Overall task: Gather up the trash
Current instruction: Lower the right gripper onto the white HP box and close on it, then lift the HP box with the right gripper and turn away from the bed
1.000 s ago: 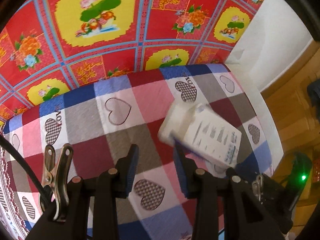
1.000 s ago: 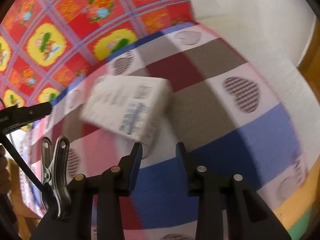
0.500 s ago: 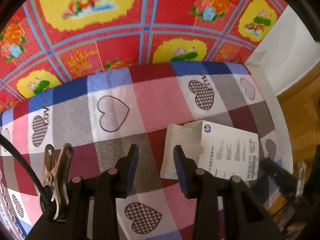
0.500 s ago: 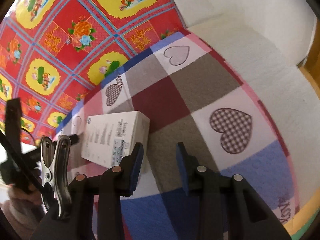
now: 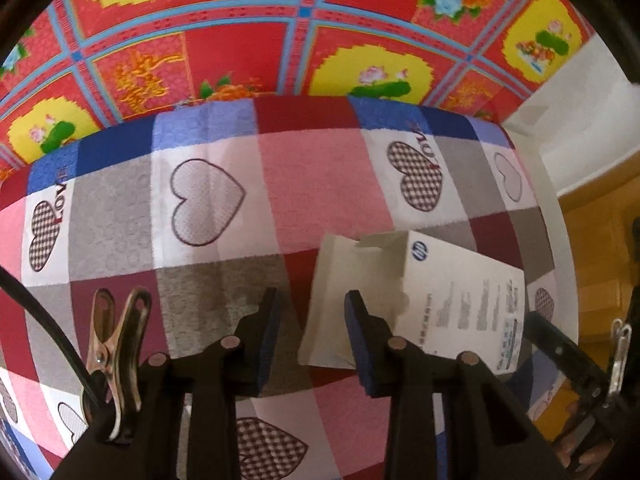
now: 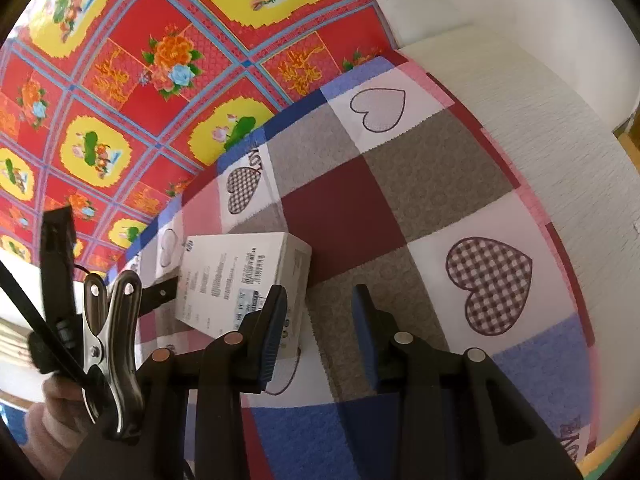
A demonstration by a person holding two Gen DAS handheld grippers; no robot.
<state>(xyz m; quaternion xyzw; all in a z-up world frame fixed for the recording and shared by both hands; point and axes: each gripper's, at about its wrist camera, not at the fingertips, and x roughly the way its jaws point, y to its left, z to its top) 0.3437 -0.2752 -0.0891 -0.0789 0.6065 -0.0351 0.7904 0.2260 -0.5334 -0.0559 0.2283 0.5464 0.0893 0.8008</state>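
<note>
A white cardboard box with small print and an open flap lies on the chequered heart tablecloth. My left gripper points steeply down just over the flap's left edge. Its jaws are closing, the flap's edge shows in the gap, and the pads do not press on it. In the right wrist view the box sits left of my right gripper, partly behind its left finger. The right jaws stand open over bare cloth with nothing between them.
A red and yellow flowered oilcloth rises behind the table. White surface borders the cloth on the right, and wooden floor lies past the edge. A hand holds the other gripper's body at the left.
The box was blurred and tilted a second ago; it now lies still. My left gripper sank toward its flap and narrowed slightly. My right gripper slid to the box's right side.
</note>
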